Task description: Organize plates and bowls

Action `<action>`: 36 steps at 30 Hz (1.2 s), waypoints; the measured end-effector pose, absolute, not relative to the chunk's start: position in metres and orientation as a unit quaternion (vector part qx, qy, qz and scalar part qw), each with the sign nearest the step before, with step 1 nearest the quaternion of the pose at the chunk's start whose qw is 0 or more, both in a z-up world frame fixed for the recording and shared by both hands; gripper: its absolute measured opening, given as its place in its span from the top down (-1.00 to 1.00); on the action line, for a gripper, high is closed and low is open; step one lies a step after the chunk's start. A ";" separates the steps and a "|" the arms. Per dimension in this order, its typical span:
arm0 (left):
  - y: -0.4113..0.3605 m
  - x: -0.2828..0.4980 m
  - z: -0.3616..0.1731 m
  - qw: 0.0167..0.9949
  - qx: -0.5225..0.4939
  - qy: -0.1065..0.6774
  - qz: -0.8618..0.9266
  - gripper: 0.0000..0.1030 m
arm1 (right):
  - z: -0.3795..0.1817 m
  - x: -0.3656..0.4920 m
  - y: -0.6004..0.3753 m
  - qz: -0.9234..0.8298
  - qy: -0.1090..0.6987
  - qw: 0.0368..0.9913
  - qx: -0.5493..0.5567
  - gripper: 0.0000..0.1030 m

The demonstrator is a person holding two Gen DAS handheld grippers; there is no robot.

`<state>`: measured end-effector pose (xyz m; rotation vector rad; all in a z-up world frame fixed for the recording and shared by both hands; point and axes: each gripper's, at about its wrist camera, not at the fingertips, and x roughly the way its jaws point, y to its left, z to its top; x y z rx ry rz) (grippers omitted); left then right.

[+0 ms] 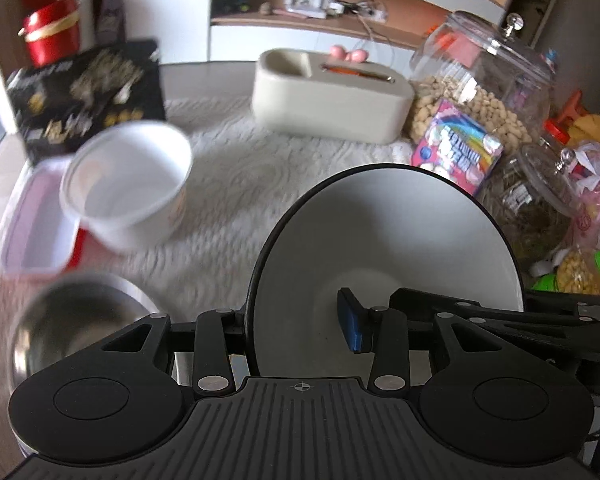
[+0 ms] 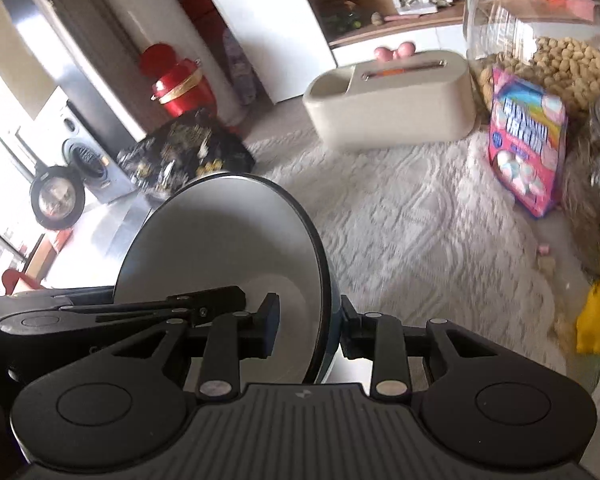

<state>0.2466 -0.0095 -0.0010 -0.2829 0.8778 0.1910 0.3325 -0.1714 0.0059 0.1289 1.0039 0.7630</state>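
White fuzzy tablecloth covers the table, with snack jars crowding one side. Both grippers pinch the same black-rimmed bowl by opposite rim edges, left gripper and right gripper, holding it tilted above the cloth. A white cup sits just beyond it, beside a steel bowl.

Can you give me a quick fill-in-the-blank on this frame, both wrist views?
1. Both the left gripper and the right gripper clamp the rim of one ____.
2. That bowl is white inside, with a ____ rim.
3. The big glass jar holds ____.
4. The snack bag against it is mostly ____.

Missing: bowl; black; peanuts; pink
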 end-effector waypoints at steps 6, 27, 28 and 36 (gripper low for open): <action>-0.019 0.221 -0.029 0.886 -0.132 0.429 0.118 0.22 | -0.014 0.312 -0.166 0.346 0.477 0.807 0.025 0.40; -0.013 0.216 -0.043 0.879 -0.121 0.444 0.121 0.43 | -0.040 0.320 -0.149 0.330 0.513 0.792 -0.005 0.40; -0.013 0.215 -0.042 0.880 -0.120 0.443 0.123 0.43 | -0.040 0.320 -0.149 0.329 0.512 0.793 -0.006 0.40; -0.008 0.212 -0.035 0.884 -0.115 0.431 0.140 0.44 | -0.040 0.322 -0.151 0.325 0.509 0.797 -0.002 0.39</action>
